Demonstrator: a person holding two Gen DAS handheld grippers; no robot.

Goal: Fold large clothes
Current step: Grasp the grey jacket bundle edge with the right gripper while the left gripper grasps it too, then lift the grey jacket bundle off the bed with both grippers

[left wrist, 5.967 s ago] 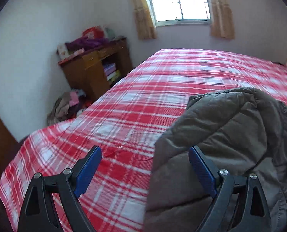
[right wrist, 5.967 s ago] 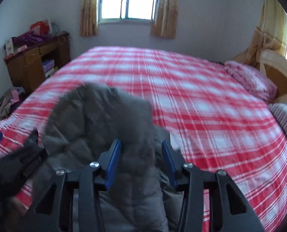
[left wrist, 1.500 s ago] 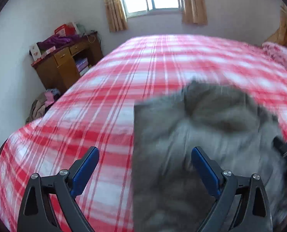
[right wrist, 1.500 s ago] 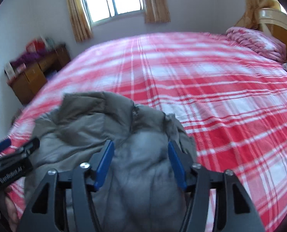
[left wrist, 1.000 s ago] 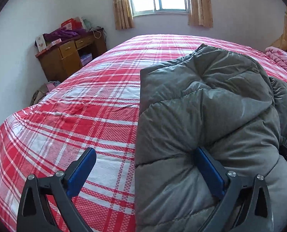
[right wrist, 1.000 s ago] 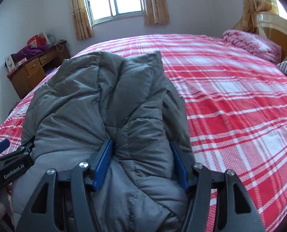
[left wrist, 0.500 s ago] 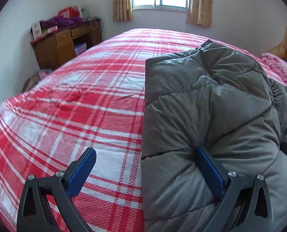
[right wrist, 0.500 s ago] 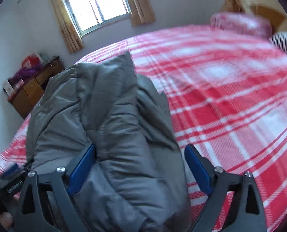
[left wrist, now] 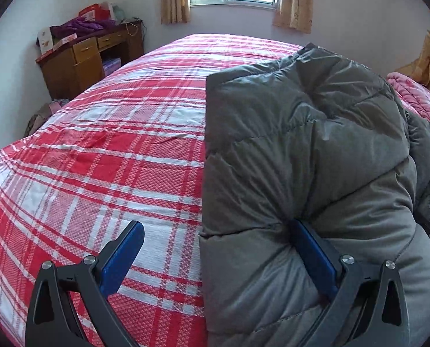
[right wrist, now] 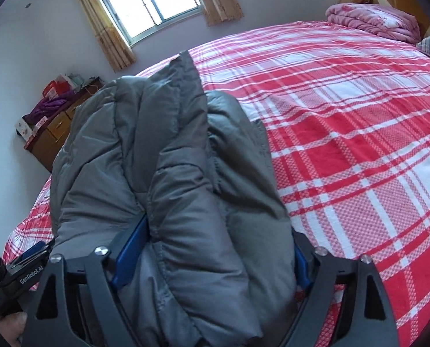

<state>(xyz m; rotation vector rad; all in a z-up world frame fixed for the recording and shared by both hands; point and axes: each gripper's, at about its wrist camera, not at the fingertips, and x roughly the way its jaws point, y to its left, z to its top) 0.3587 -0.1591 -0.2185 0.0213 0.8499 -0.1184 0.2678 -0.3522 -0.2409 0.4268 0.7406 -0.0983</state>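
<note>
A grey puffer jacket [left wrist: 316, 150] lay bundled on the bed [left wrist: 113, 150], heaped in thick folds over the red-and-white plaid sheet.

The left tongs [left wrist: 218, 256] stood wide. Their left finger hung over bare sheet with nothing against it, while the right finger was sunk into a dent in the jacket's padding, its tip lost in the fabric. Nothing was pinched between the two; the jacket's near left edge fell between them, and the rest of it rose ahead and to their right, filling that side of the left wrist view and running off the bottom edge.

The right tongs [right wrist: 215, 248] straddled a fat roll of the same jacket [right wrist: 168, 173], and their jaws were closing. The roll filled the whole gap; the left pad was half buried in a crease and the right pad was almost wholly covered by the bulging cloth, so I could not tell whether the pads were already pressing it. The jacket stretched away ahead of these tongs, a collar-like flap standing up at its far end.

To the left of the right tongs, the dark body of the other tool poked out from under the jacket, cut off by the edge of the picture, with a fingertip just below it. Far ahead stood a window [right wrist: 151, 0] and a cluttered wooden desk [left wrist: 84, 57], and far ahead to the right of the right tongs a pink quilt [right wrist: 374, 20].
</note>
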